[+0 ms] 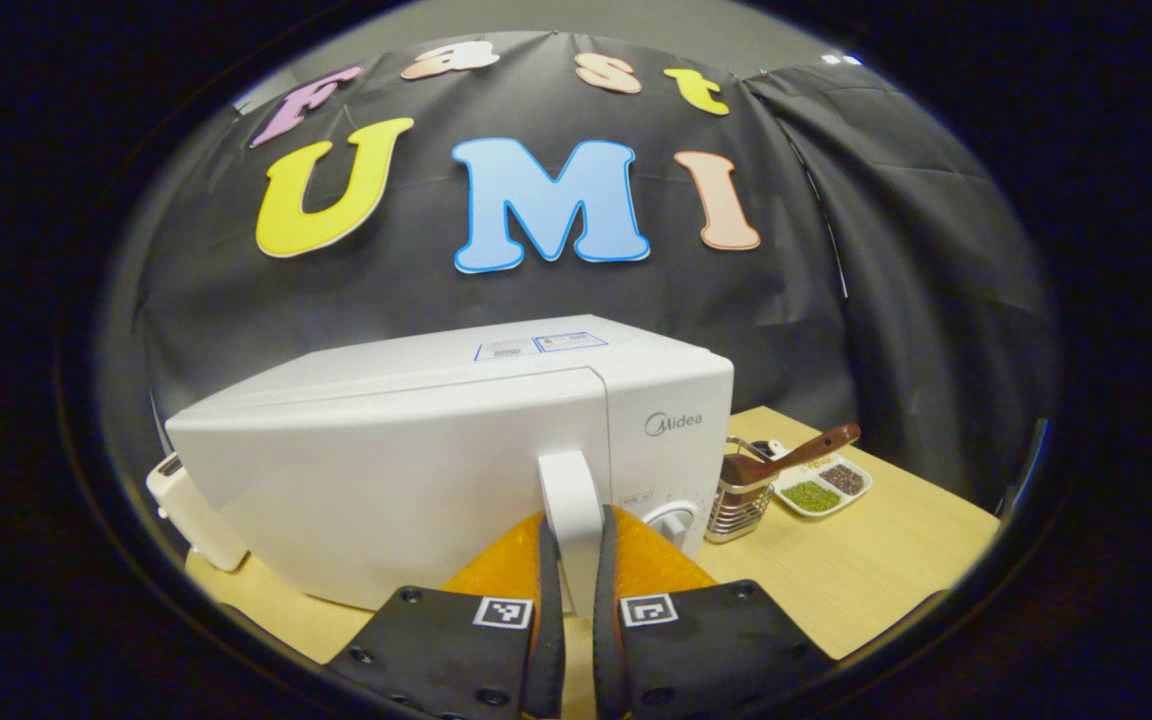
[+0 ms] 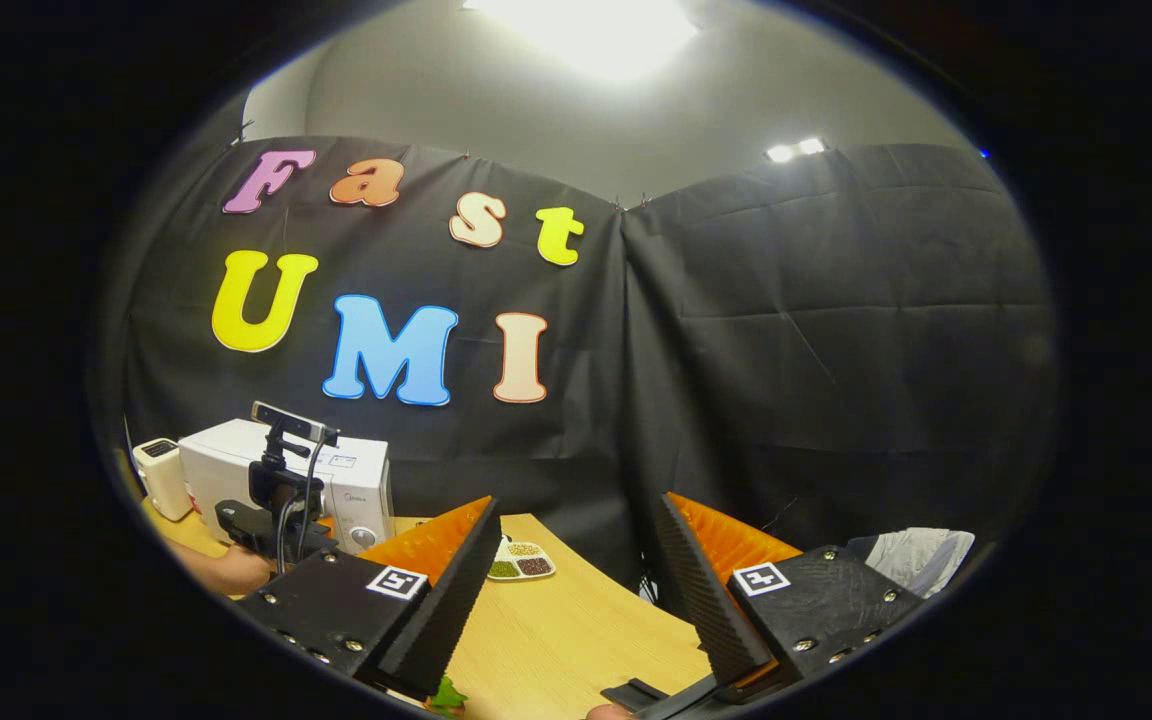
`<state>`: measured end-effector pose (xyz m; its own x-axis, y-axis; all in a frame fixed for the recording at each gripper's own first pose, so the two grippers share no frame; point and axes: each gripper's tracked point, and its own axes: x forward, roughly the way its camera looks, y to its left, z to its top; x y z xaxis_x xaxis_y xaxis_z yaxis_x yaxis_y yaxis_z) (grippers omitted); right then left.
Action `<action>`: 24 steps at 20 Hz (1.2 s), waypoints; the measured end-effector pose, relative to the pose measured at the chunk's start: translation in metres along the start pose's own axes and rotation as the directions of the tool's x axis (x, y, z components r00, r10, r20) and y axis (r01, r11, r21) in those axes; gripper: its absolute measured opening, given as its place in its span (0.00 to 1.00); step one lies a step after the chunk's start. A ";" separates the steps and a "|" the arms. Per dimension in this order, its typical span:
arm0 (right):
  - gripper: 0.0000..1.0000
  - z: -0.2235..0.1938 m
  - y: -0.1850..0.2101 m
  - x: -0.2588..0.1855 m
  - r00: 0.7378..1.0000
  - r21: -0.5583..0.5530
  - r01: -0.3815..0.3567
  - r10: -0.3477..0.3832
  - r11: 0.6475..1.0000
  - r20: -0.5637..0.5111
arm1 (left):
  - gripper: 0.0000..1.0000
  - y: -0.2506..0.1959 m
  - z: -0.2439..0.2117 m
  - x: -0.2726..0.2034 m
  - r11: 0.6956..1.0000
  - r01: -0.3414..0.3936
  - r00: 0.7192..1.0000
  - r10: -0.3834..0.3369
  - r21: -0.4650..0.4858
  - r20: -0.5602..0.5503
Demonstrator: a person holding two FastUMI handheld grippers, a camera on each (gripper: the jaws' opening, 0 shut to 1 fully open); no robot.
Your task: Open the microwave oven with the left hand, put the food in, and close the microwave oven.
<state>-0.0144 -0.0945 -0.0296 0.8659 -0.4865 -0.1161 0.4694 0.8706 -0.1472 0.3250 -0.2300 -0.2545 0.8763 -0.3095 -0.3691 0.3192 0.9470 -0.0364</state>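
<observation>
Left gripper [image 1: 576, 560] clamped on the handle [image 1: 570, 510] of the microwave [image 1: 416, 470], fingers pressing either side. Opening step in hand; next calls for a pull swinging the door out on its far hinge (judged). Handle upright, long axis vertical; microwave on the table [image 1: 886, 560], door facing the camera. Right gripper [image 2: 576, 580] spread wide, holding nothing

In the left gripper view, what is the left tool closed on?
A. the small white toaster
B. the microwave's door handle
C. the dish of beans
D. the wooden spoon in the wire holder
B: the left tool has both fingers pressed on either side of the white door handle of the microwave, whose door is swung slightly ajar.
</observation>
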 end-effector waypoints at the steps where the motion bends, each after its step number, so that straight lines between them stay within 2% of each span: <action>1: 0.95 -0.001 -0.003 0.001 1.000 0.001 -0.002 0.002 1.000 -0.002 | 0.18 0.000 0.001 0.000 1.000 -0.005 1.000 0.005 0.000 -0.001; 5: 0.95 0.001 -0.013 0.007 1.000 0.000 -0.017 0.017 1.000 0.003 | 0.18 0.000 0.001 -0.002 1.000 -0.022 1.000 0.022 -0.021 -0.002; 6: 0.95 0.003 -0.016 0.010 1.000 -0.009 -0.021 0.021 1.000 0.013 | 0.13 -0.001 0.000 -0.002 0.999 -0.027 1.000 0.027 -0.020 -0.009; 7: 0.95 0.005 -0.018 0.012 0.999 -0.021 -0.023 0.023 1.000 0.023 | 0.13 0.001 0.000 -0.003 0.999 -0.031 0.999 0.031 -0.016 -0.007; 12: 0.95 0.008 -0.017 0.022 0.996 -0.056 -0.082 0.085 0.995 0.040 | 0.13 0.000 0.001 -0.003 0.998 -0.057 0.998 0.057 -0.007 -0.017; 14: 0.95 0.011 -0.016 0.024 0.993 -0.066 -0.105 0.108 0.992 0.053 | 0.13 -0.002 -0.007 -0.021 0.997 -0.074 0.997 0.073 -0.030 -0.038; 16: 0.95 0.012 -0.016 0.027 0.990 -0.053 -0.128 0.131 0.990 0.059 | 0.14 0.000 -0.004 -0.039 0.998 -0.069 0.998 0.069 0.007 0.013; 19: 0.95 0.006 -0.007 0.031 0.981 -0.029 -0.185 0.186 0.982 0.053 | 0.13 -0.001 -0.016 -0.060 0.999 -0.050 0.999 0.050 -0.002 -0.007; 24: 0.95 0.001 0.009 0.028 0.952 0.028 -0.303 0.301 0.952 0.057 | 0.13 0.009 -0.028 -0.109 0.997 -0.080 0.997 0.080 0.013 -0.004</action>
<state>0.0147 -0.1001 -0.0334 0.9755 -0.1964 -0.0988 0.1892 0.9789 -0.0776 0.2219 -0.1849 -0.2409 0.8977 -0.2325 -0.3744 0.2528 0.9675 0.0054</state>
